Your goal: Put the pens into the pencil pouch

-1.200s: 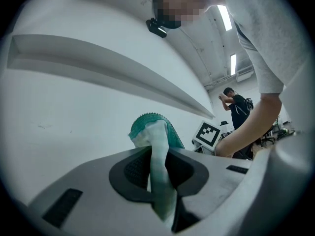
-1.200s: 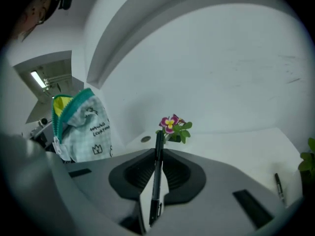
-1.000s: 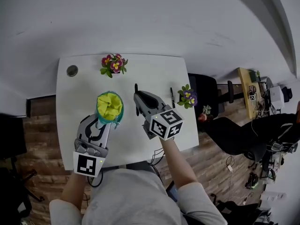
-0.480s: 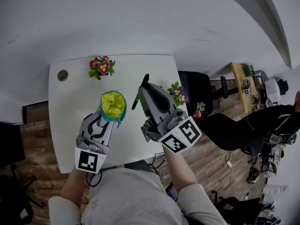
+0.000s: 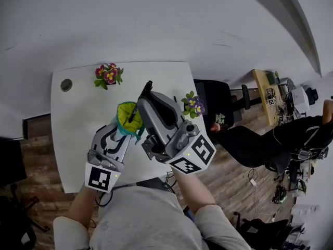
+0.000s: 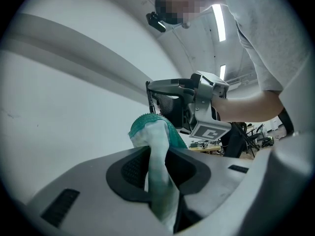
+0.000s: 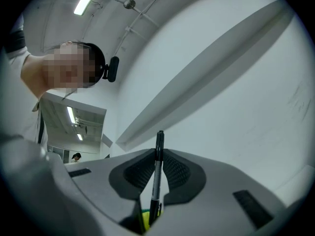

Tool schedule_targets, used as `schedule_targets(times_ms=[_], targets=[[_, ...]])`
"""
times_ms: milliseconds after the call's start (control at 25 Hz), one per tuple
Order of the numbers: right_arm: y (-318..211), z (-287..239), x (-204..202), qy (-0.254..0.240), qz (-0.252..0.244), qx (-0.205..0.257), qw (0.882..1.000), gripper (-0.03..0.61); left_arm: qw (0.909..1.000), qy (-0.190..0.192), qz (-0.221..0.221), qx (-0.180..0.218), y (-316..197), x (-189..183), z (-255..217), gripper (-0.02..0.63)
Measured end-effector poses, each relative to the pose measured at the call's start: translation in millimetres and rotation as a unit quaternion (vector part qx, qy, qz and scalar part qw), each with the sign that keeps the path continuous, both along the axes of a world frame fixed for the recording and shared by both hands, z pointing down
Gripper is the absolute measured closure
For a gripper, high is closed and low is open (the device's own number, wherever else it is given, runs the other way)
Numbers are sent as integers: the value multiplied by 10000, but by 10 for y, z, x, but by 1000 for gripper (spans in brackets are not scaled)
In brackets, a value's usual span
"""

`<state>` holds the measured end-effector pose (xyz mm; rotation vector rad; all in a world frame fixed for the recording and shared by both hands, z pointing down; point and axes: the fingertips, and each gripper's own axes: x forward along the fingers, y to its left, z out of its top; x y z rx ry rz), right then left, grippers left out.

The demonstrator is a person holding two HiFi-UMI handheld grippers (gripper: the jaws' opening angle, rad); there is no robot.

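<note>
Now the right hand-held gripper (image 7: 158, 157) clamps a pen (image 7: 159, 140); the left hand-held gripper (image 6: 158, 156), jaws just easing wider, pinches the pouch (image 6: 156, 130).

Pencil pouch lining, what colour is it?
The pencil pouch is lined bright yellow, teal outside; head view shows it best.

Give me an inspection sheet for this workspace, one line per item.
Surface: white table, square top.
Job's things: pouch held up with its mouth open and yellow lining showing; black pen over its mouth in the head view.
Clutter: flower pot at the far edge, another at the right edge; round grommet in the far left corner.
Grippers: left gripper shut on pouch fabric, its jaws just eased open slightly; right gripper shut on the pen.
Cables: wires below the table's near edge.
Surroundings: wood floor, black chair, seated person at right.
</note>
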<state>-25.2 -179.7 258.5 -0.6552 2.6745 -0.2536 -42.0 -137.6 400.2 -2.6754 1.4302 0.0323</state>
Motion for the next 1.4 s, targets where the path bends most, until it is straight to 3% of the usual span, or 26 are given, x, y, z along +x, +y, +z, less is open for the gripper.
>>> schedule_targets(times_ms=[160,600,720,880,1120,1320,1400], targets=[[77,115,-137,289,-185,64,9994,517,9999,-86,49,62,13,10,-18,515],[237,314,-277,797,-542,124,9953,517,9985,490,-244,67,30,-87,-78,515],[241,319,-232,636,-625,-35,9960,517,9978,570,-300,150,43,-123,-113,515],[254,195,-149,21,-715,-206,9972,518,9975,564,-276,339,55,-142,-173,514],[381,262,-238,536,-826,109,9951,518,9976,402,-260,500,84,-113,-237,491],[399,212,-190,239,-903,-71,9956,518,9973,434,-229,555,105,-111,-285,491],[407,247,-214,455,-894,20,9950,518,9969,429,-223,614,116,-112,-318,491]])
